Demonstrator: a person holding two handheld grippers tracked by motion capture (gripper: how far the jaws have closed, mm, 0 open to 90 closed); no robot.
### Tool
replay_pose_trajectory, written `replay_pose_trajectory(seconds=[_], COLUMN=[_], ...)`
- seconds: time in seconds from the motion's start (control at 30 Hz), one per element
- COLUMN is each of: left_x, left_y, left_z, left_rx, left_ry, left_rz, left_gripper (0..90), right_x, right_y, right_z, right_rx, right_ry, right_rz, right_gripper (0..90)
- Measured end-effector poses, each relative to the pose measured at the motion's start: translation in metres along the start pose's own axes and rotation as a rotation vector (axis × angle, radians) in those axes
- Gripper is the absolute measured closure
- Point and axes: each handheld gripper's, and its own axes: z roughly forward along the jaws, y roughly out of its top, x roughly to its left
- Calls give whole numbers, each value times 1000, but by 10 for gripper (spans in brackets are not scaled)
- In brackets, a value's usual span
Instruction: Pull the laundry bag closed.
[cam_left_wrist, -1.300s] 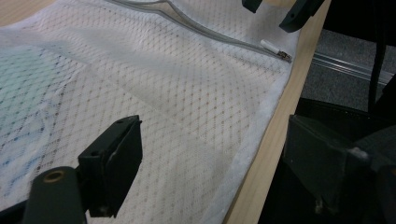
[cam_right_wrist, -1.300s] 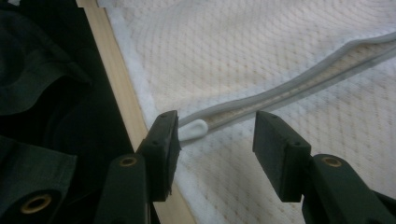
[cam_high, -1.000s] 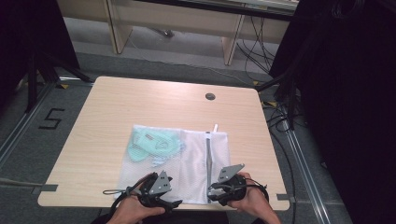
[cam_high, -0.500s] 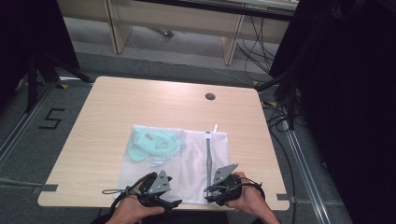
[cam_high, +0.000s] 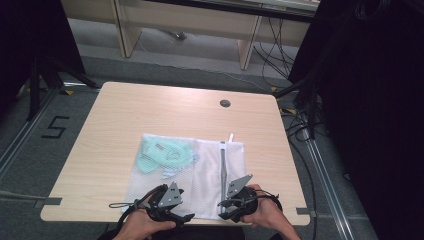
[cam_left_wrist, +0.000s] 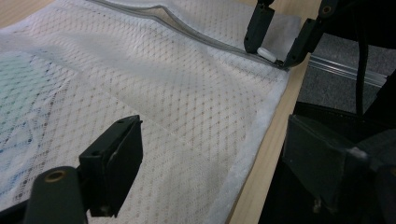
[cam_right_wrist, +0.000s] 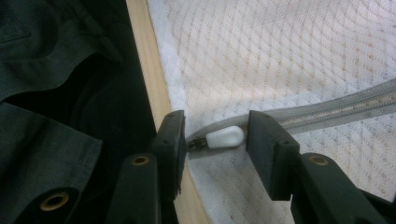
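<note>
Lying between the jaws of the right gripper (cam_right_wrist: 215, 140), the white zip pull (cam_right_wrist: 225, 137) sits at the near end of the bag (cam_high: 185, 170), right at the table (cam_high: 150, 110) edge; the jaws stand apart on either side of it, with a sliver of gap on each side, so they bracket the pull without clamping it. The left gripper view shows the same thing from the side: the right gripper's two black jaws come down astride the pull (cam_left_wrist: 266, 52) at the bag's corner. The left gripper (cam_left_wrist: 210, 163) is wide open, one jaw over the mesh and the other beyond the bag's hem, over the table edge; I cannot tell whether either jaw touches the cloth. In the high view both grippers sit at the near edge of the table, the left (cam_high: 167, 205) near the bag's near left part, the right (cam_high: 240, 197) at the foot of the zip (cam_high: 223, 165). The bag is white, soft, diamond-patterned mesh with a thick stitched hem, lying flat; the grey zip runs away from the person along its right part. A pale green garment (cam_high: 162, 155) shows through the mesh in the far left half. The table is light wood with rounded corners and a round grommet (cam_high: 225, 103) near its far edge.
</note>
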Motion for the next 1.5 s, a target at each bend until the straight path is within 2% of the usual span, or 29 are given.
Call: replay_pose_trajectory(seconds=[0.17,0.2,0.43,0.7,0.73,0.87,1.0,1.03,1.1,1.17,1.23,1.27,1.3,1.37,1.4,1.47,1.5], left_x=[-1,0,-1,-1,0,-1,0,-1,-2,-3,-2,-3,-4,-5,-6,-7,-7], left_y=[0,0,0,0,0,0,0,0,0,0,0,1,1,1,2,1,2], left_z=[1,0,-1,0,-1,-1,0,1,1,0,1,0,1,2,2,3,2], left_rx=[-9,9,-2,-6,7,5,10,-4,-14,-10,-16,-2,-15,-17,-15,-10,-8], left_ry=[-7,0,0,-1,-2,-11,-3,-8,-17,-12,-13,-22,-22,-29,-32,-46,-44], left_rz=[-10,13,-4,-6,7,5,22,5,-5,0,5,14,2,6,10,13,17], left_gripper=[196,195,195,196,196,196,196,196,196,196,196,196,196,196,198,202,208], right_x=[-1,-1,1,3,2,3,3,2,3,3,2,4,3,2,4,3,3], right_y=[0,0,0,0,0,0,0,0,-1,-1,-1,-2,-2,-1,-1,0,0], right_z=[0,-1,-5,-7,-7,-6,-7,-7,-8,-8,-8,-8,-9,-10,-11,-10,-11], right_rx=[-2,-3,-17,-24,-21,-14,-22,-15,-21,-23,-20,-18,-16,-27,-23,-38,-41], right_ry=[2,2,19,20,17,30,18,23,30,20,31,29,35,20,19,11,12], right_rz=[-32,-30,-59,-66,-71,-71,-70,-81,-64,-56,-38,-6,6,-7,22,-6,-4], right_gripper=[618,623,689,761,769,809,841,847,857,861,862,862,862,863,863,863,863])
